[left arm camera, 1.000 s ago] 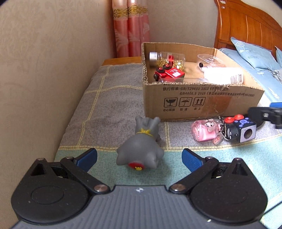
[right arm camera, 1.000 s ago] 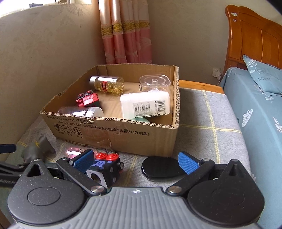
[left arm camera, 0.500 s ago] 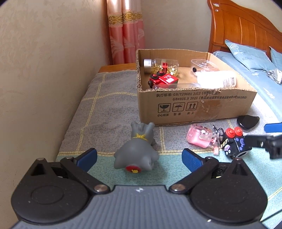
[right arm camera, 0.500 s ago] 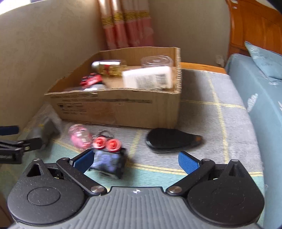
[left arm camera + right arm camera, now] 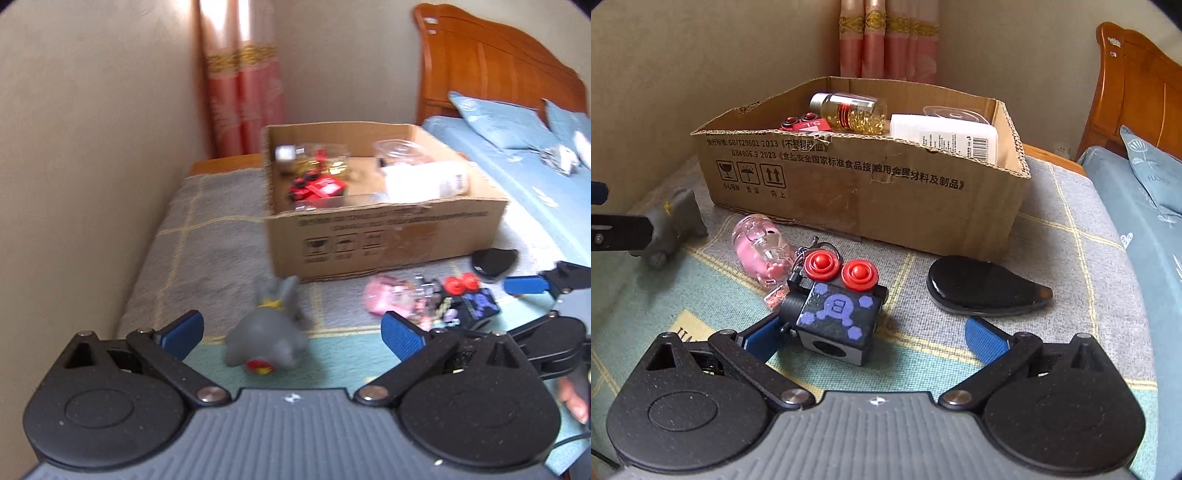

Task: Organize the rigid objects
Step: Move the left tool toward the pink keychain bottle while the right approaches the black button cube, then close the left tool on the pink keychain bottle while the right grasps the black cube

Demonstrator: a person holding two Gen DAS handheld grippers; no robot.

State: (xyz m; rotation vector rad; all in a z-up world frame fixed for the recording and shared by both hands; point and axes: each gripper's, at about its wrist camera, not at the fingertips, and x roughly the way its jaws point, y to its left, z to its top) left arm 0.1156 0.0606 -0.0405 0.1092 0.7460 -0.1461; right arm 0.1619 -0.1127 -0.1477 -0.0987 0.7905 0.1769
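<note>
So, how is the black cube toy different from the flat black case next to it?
The black cube toy is blocky, with two red buttons and purple marks; the flat black case is low, rounded and plain. The cube lies between the open right gripper's fingers; the case lies beyond them. Both rest on the blanket, outside the cardboard box.

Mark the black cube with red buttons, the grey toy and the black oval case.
black cube (image 5: 836, 314), right wrist view, top face.
grey toy (image 5: 267, 338), left wrist view, its back.
black oval case (image 5: 979, 284), right wrist view, lid centre.
</note>
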